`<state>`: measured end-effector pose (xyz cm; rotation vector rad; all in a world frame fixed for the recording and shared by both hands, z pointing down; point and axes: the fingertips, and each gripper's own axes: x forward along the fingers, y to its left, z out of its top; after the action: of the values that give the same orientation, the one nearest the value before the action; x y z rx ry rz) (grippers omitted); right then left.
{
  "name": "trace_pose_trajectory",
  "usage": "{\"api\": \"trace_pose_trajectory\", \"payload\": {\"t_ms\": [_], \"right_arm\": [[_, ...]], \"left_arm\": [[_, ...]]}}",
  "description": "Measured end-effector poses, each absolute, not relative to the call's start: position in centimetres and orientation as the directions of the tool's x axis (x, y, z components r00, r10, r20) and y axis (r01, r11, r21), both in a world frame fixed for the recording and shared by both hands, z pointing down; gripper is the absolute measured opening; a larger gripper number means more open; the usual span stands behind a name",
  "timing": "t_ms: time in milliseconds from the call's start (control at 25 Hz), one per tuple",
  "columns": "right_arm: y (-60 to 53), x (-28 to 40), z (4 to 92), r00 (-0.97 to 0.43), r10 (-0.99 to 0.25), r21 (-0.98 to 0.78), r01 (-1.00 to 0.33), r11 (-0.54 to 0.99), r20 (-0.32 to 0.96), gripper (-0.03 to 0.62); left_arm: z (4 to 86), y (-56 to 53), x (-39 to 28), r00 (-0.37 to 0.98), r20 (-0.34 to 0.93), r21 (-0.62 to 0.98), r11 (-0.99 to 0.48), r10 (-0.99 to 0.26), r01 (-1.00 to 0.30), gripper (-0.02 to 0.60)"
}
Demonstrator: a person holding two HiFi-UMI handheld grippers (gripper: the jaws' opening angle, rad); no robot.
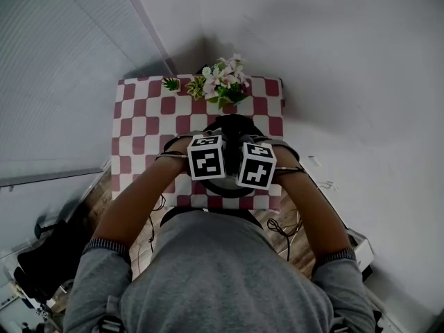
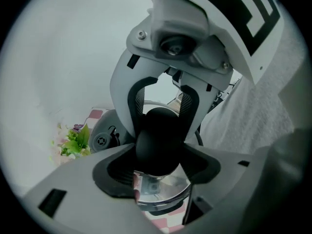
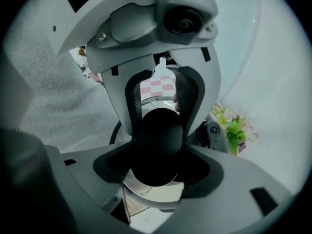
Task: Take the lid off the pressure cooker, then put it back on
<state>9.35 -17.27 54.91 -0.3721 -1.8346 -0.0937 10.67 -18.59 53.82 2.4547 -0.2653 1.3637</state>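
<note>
The pressure cooker stands on the red-and-white checked table, mostly hidden under my two marker cubes. My left gripper and right gripper point steeply down, side by side over it. In the left gripper view my left gripper grips a thick black handle, with shiny steel below; the right gripper's fingers clasp the same handle from the far side. The right gripper view mirrors this: my right gripper is shut on the black handle. Whether it is the lid's handle or the pot's I cannot tell.
A bunch of pink and white flowers with green leaves stands at the table's far edge, just behind the cooker. Grey walls close in behind and to the left. A dark bag and cables lie on the floor near my feet.
</note>
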Motion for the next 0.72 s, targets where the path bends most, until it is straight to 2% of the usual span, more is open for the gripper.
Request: {"api": "trace_pose_trajectory", "payload": {"t_ms": [400,560,720], "right_arm": [[-17.34,9.73,55.04,-0.145,0.258,-0.124,0.596,0.794,0.955,0.313],[-17.13,9.67,55.1,-0.113,0.26,-0.121,0.667,0.735,0.959,0.314],[-17.27,9.6,55.08,-0.112,0.26,-0.122,0.663,0.739,0.959,0.318]], "left_arm": [[53.91,-18.77,10.54,0.497,0.863,0.219,-0.822,-0.087,-0.525,0.301],[53.7,-18.41,10.37,0.509,0.858,0.254,-0.804,-0.068,-0.537,0.296],[53.64,-18.4,10.23,0.507,0.859,0.225,-0.841,-0.067,-0.492,0.296]]}}
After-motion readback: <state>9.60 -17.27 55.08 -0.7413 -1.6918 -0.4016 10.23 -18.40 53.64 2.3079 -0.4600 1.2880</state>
